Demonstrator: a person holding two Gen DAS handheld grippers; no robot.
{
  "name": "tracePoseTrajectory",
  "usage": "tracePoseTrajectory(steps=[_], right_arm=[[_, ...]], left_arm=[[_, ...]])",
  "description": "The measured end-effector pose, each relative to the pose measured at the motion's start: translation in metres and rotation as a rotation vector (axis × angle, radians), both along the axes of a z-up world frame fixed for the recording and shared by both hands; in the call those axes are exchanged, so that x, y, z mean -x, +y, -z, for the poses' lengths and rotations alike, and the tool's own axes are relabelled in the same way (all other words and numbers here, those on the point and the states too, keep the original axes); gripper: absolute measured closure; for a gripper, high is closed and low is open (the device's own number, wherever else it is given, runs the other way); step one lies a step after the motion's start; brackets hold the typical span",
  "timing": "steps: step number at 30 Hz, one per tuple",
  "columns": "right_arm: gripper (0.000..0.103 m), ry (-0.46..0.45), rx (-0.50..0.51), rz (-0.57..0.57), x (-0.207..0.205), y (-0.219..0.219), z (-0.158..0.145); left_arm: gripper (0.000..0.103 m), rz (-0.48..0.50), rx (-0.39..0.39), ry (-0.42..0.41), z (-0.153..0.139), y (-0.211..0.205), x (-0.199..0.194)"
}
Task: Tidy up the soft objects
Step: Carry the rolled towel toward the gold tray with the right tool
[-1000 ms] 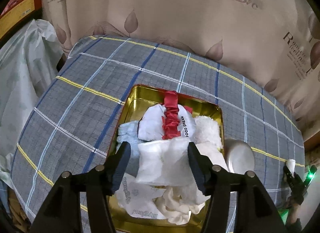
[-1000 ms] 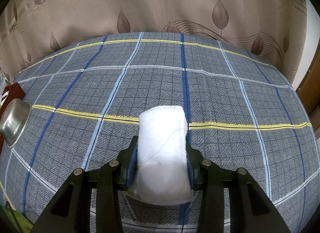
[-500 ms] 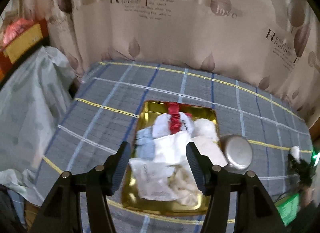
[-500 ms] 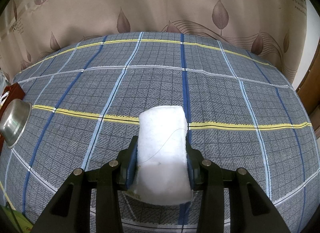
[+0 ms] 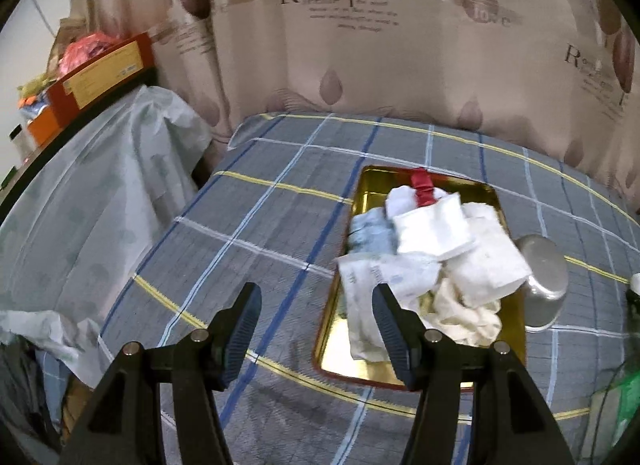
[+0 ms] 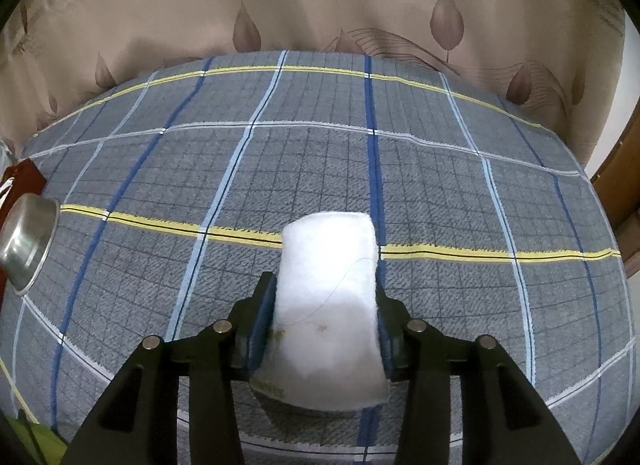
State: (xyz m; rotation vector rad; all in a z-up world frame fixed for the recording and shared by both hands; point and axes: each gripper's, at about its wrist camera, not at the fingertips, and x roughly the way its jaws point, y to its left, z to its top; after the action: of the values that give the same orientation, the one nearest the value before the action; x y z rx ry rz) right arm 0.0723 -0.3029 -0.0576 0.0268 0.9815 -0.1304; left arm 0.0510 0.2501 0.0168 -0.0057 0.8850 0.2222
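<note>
A gold tin tray (image 5: pixel 337 349) lies on the plaid cloth, piled with soft things: white cloths (image 5: pixel 434 227), a pale blue cloth (image 5: pixel 370 233), a red scrunchie (image 5: pixel 422 185) and cream fabric (image 5: pixel 466 319). My left gripper (image 5: pixel 316 323) is open and empty, raised above and left of the tray's near corner. My right gripper (image 6: pixel 326 321) is shut on a white pad (image 6: pixel 328 297), held just above the cloth.
An upturned steel bowl (image 5: pixel 546 279) sits right of the tray; it also shows at the left edge of the right wrist view (image 6: pixel 26 239). A plastic-covered shelf (image 5: pixel 80 201) with boxes stands left. A leaf-print curtain (image 5: pixel 360 45) hangs behind the table.
My left gripper has pulled back, up and to the left, away from the tray; a white cloth stays on the pile. My right gripper has not moved.
</note>
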Motion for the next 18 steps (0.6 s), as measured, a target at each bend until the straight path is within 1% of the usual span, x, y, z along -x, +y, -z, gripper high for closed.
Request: tracePoseTrajectory(steps=[2, 7, 12, 15, 18], right_arm=[[0.07, 0.009, 0.002, 0.007, -0.001, 0.001, -0.002], [0.073, 0.02, 0.02, -0.003, -0.003, 0.012, -0.01], [0.073, -0.014, 0.002, -0.037, -0.005, 0.034, -0.042], [0.073, -0.045, -0.02, -0.093, -0.005, 0.059, -0.069], [0.073, -0.072, -0.023, -0.168, -0.006, 0.093, -0.092]], left_arm=[[0.044, -0.015, 0.002, 0.0, 0.003, 0.003, 0.002], [0.044, -0.042, 0.026, -0.012, 0.007, 0.011, 0.013], [0.044, -0.077, 0.014, -0.018, 0.01, 0.017, 0.019], [0.044, -0.084, 0.027, -0.02, 0.011, 0.019, 0.021], [0.044, -0.083, 0.01, -0.02, 0.012, 0.017, 0.021]])
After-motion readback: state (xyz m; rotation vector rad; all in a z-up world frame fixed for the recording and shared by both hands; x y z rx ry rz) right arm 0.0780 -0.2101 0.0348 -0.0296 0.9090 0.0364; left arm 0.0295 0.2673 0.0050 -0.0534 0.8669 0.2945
